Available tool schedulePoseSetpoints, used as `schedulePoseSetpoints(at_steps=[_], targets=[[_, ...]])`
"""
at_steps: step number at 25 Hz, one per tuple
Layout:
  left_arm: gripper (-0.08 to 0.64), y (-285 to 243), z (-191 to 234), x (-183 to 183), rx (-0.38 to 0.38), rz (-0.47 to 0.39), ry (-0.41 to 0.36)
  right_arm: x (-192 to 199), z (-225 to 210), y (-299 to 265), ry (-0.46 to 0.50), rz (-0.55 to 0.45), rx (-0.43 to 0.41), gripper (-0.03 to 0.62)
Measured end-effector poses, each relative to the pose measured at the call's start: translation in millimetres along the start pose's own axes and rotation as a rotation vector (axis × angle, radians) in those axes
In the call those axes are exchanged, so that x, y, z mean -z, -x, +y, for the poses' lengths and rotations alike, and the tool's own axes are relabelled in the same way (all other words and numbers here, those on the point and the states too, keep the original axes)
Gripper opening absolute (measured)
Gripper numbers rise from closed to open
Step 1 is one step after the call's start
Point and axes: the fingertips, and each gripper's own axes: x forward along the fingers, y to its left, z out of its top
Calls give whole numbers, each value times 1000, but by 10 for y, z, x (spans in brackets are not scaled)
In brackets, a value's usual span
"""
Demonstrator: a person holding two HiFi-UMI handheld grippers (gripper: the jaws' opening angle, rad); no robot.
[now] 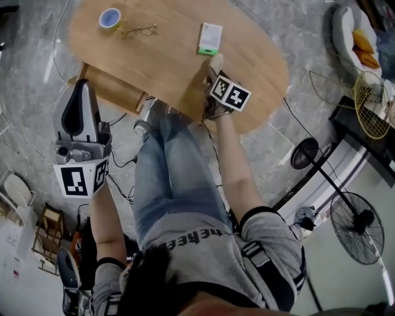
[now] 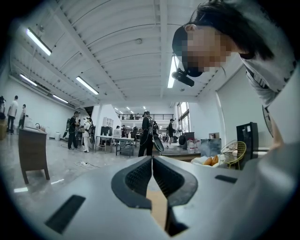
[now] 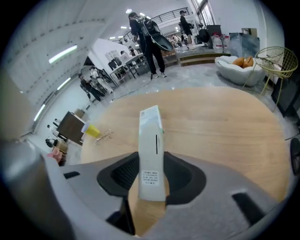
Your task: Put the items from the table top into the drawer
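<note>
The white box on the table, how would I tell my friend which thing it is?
Find the oval wooden table. Look just in front of the right gripper, well away from the tape roll and the glasses at the table's other end. The white box is the only box there, a plain rectangle with one green end.

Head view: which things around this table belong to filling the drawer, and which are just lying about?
Part of the job: white and green box, tape roll, glasses, open drawer, table.
Just lying about: floor fan, yellow wire chair, wooden rack.
</note>
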Motion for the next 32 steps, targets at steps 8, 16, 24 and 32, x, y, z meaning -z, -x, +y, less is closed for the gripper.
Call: schedulePoseSetpoints(at_steps=[8,16,24,32], targets=[[12,428,244,-120,-24,-38,16,87,937,375,42,-115,-260,169],[12,1068,766,-29,-117,-40,13,448,1799,380,101,-114,-418,169],[12,1570,1300,158,-210,-30,21,855,2528,89,223,-25,-469,169],[12,2028,1618,325,-304,-29,23,1320,3049,-185,390,74,-501,169]])
